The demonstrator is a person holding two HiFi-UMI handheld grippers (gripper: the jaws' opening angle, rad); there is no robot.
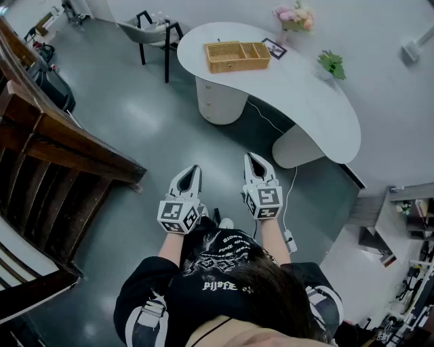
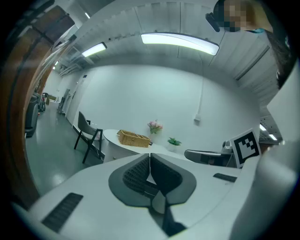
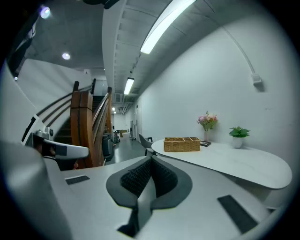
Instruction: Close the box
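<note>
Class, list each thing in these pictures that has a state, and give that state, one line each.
Left hand-held gripper: shut, empty.
Right hand-held gripper: shut, empty.
Wicker box: open on top, standing on the white table.
Chair: upright, unoccupied.

Office lobby, curved white reception desk (image 1: pixel 319 108), wooden staircase (image 1: pixel 68 146), polished grey floor (image 1: pixel 129 108), ceiling strip lights (image 2: pixel 180 41)

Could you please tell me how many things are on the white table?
4: a wicker basket at its far end, a dark frame beside it, pink flowers near the wall, a small green plant further right.
</note>
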